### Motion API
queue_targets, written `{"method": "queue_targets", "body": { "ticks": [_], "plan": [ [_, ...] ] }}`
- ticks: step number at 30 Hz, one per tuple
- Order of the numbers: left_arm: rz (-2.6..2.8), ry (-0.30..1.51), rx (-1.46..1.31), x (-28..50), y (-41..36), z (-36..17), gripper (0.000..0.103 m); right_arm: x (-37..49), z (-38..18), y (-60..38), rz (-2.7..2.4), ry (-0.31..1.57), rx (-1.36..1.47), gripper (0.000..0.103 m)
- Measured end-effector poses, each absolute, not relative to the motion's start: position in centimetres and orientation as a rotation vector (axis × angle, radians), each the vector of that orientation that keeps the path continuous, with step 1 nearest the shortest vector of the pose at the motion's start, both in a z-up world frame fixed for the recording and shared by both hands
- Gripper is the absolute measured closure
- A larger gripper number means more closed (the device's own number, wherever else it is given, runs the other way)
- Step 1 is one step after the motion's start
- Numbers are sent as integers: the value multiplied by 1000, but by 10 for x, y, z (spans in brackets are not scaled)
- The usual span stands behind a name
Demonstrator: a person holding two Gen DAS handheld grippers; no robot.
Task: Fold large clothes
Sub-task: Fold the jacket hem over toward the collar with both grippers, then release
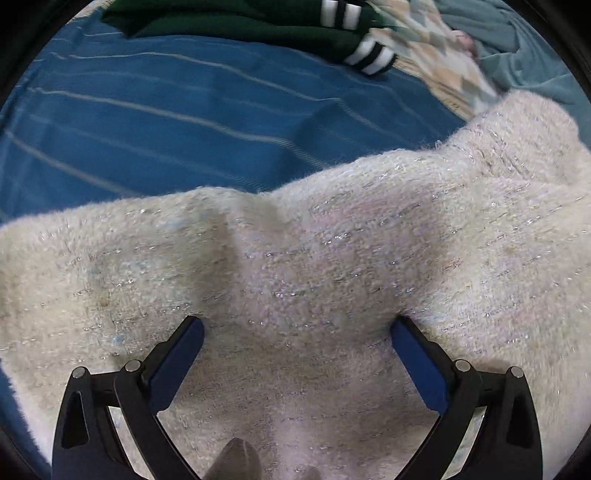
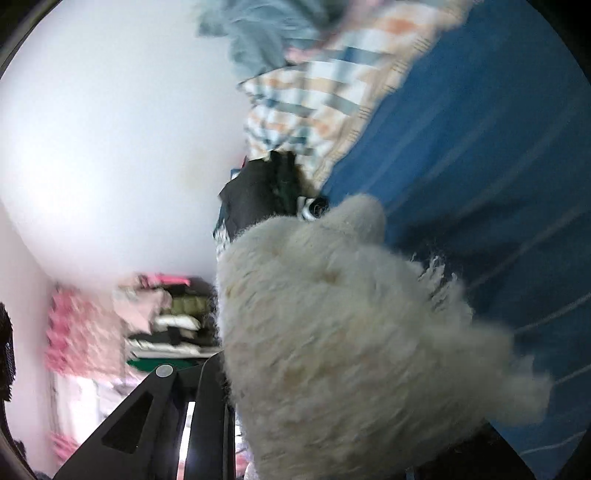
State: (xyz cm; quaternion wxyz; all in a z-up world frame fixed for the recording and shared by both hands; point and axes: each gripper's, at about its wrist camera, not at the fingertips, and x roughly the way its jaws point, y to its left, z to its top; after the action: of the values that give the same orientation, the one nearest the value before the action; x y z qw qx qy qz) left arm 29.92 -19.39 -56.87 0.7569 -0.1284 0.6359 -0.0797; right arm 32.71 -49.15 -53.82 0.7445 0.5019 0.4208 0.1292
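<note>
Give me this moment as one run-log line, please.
left gripper: open over cream sweater | right gripper: sweater bunched against it, grip unclear | blue bedsheet beneath

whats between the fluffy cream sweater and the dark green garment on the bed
In the left wrist view, only bare blue striped bedsheet separates the cream sweater from the green garment; nothing else lies on that stretch.
</note>
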Motion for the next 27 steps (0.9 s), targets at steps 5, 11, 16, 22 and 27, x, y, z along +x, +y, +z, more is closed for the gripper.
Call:
{"method": "queue_targets", "body": {
  "ticks": [5, 11, 16, 22, 27],
  "plan": [
    [-182, 1389, -360, 321, -186, -561, 0, 334, -491, -452, 340, 980, 880, 79],
    [9, 1294, -544, 235, -66, -509, 1, 328, -461, -334, 552, 1064, 678, 79],
    [301, 1268, -587, 135, 30, -481, 1, 308, -498, -192, 732, 1217, 466, 79],
    [554, 1250, -657, 46, 100, -485, 1, 273, -602, -70, 773, 1472, 145, 75],
    [551, 1166, -824, 24, 101, -479, 1, 274, -582, -63, 903, 1539, 142, 43]
  ]
}}
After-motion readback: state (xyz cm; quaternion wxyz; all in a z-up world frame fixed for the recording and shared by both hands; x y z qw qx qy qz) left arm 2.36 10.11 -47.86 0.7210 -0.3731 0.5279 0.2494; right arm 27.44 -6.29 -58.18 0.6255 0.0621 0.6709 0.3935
